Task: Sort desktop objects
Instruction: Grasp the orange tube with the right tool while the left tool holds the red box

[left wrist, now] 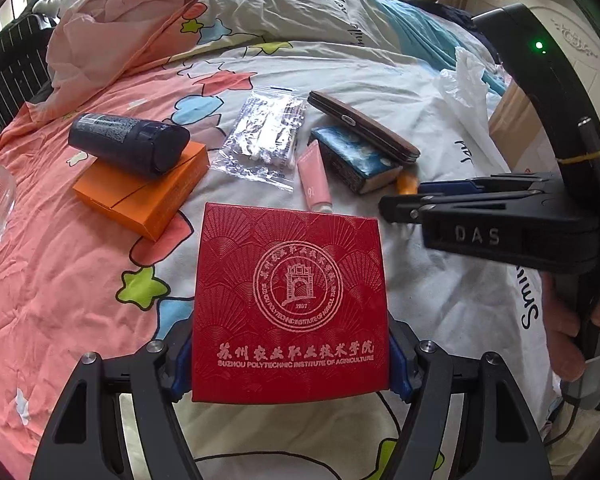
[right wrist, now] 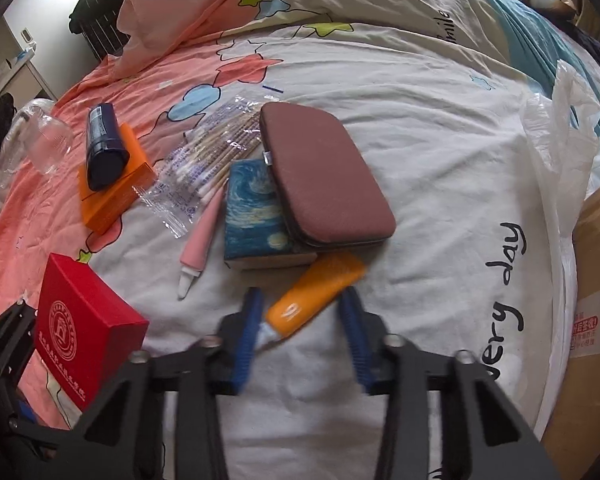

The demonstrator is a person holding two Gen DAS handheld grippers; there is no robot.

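My left gripper (left wrist: 290, 364) is shut on a red box (left wrist: 290, 304) with a white seal and holds it over the bedsheet; the box also shows in the right wrist view (right wrist: 86, 328). My right gripper (right wrist: 302, 316) is open, its blue pads on either side of an orange tube (right wrist: 314, 294) lying on the sheet, not closed on it. The right gripper shows from the side in the left wrist view (left wrist: 400, 200). Beyond lie a brown case (right wrist: 326, 174) on a blue painted box (right wrist: 256, 216), a pink tube (right wrist: 202, 236), a bag of cotton swabs (right wrist: 206, 160), and a dark bottle (right wrist: 102, 148) on an orange box (right wrist: 116, 188).
A clear glass jar (right wrist: 46, 140) lies at the far left. A white plastic bag (right wrist: 556, 152) and a cardboard box (right wrist: 596, 280) stand at the right. A bunched pink quilt (left wrist: 132, 32) lies at the back.
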